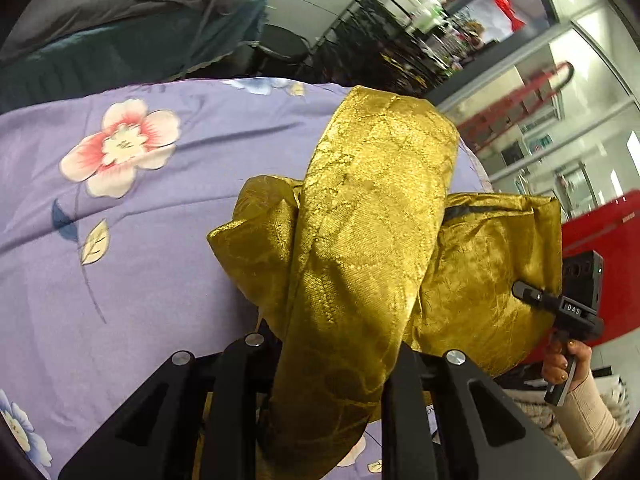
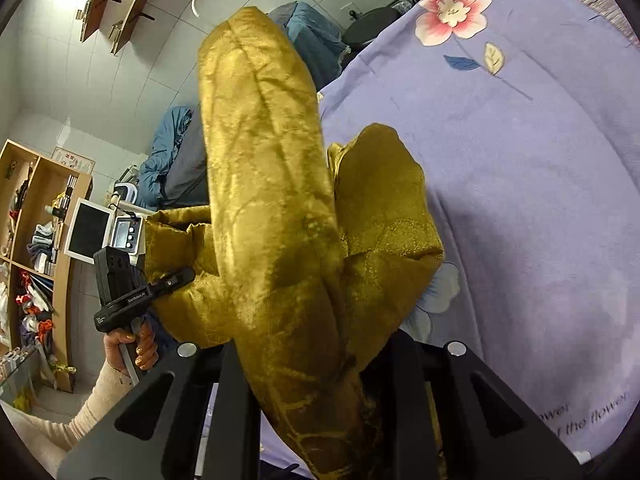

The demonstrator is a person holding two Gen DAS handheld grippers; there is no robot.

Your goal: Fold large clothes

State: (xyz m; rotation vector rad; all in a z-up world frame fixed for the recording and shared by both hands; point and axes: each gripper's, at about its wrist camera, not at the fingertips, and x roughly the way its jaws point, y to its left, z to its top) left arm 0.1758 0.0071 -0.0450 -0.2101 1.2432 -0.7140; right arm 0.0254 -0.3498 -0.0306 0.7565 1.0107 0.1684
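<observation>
Lilac bedding printed with flowers, the sheet (image 1: 168, 240), spreads over the wide surface below both cameras and serves as the folding ground. Around it, in the right wrist view, wooden shelves (image 2: 36, 240) stand at nine o'clock and a heap of blue and grey jackets (image 2: 176, 168) lies beyond the cloth; in the left wrist view a red cabinet (image 1: 600, 248) sits at three o'clock.

One gold garment (image 1: 360, 216), shiny and patterned, is the only piece being worked. It hangs off the sheet, toward the near edge of the surface, bunched into thick drooping rolls that rise from each set of jaws toward twelve o'clock and sag between the two tools. It is held at two points, probably so it can be shaken out and its edges found before being laid flat for a first fold; as it hangs now, no fold looks finished.

Two grippers are in play, one in each of the person's hands. The left gripper (image 1: 332, 360) is clamped on the garment, cloth filling the gap between its black fingers. The right gripper (image 2: 316, 364) is likewise pinched tight on a fold of the same garment. Each tool also shows in the other's view: right gripper at four o'clock, left gripper at eight o'clock, both biting the cloth's edge.

Two cream sleeves (image 1: 592, 412) show, one per view.
</observation>
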